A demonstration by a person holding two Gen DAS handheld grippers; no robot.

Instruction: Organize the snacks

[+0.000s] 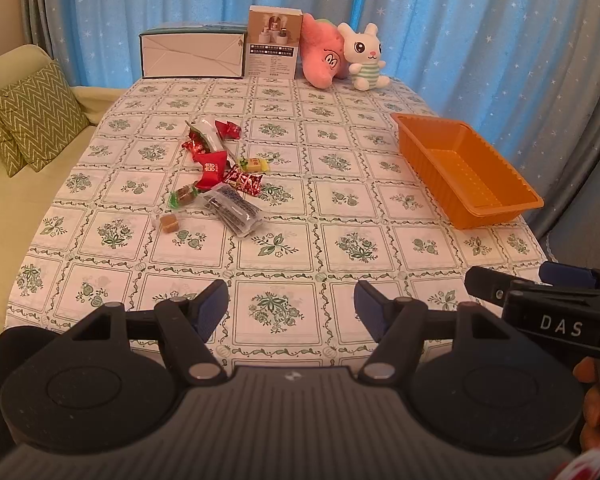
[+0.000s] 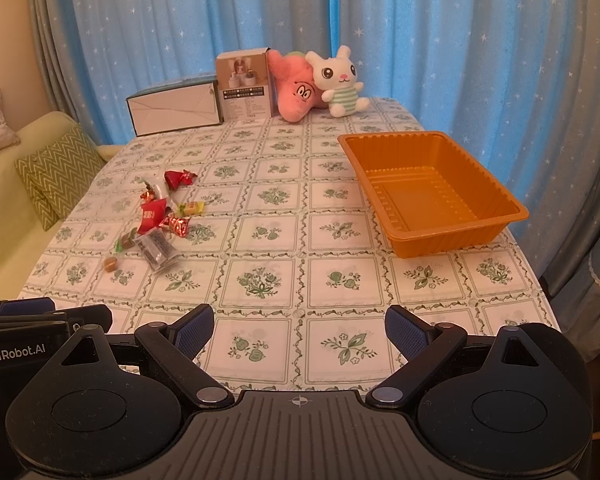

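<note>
Blue star-speckled curtains (image 2: 180, 40) close off the room behind a tabletop (image 2: 268, 280) covered with a green floral checked cloth. Both tongs hang over its near edge, side by side and well short of everything on it. The left tongs (image 1: 291, 308) stand with jaws spread wide and nothing between them; the right tongs (image 2: 299, 330) are likewise spread and hold nothing. Each shows at the edge of the other's view.

Out from the left tongs, toward the left middle of the tabletop, lies one loose pile of snacks (image 1: 216, 172). About nine pieces can be made out, though some overlap: roughly four red-wrapped sweets (image 1: 213, 168), one yellow sweet (image 1: 256, 165), one brown sweet with a green twist (image 1: 185, 195), one brown cube (image 1: 169, 223) just apart at the near-left, one whitish packet at the far end and one long clear packet (image 1: 232, 208). That clear packet's long axis slants from far-left to near-right.

One empty orange tray (image 2: 432, 192) sits at the right side, well apart from the pile, its long axis running from the far edge toward the near right.

Along the far edge stand two boxes, a low wide one (image 1: 192, 56) and a taller one (image 1: 275, 42), then two plush toys, one pink (image 1: 322, 56) and one white rabbit (image 1: 365, 58). One sofa (image 1: 16, 184) with green zigzag cushions lies to the left.
</note>
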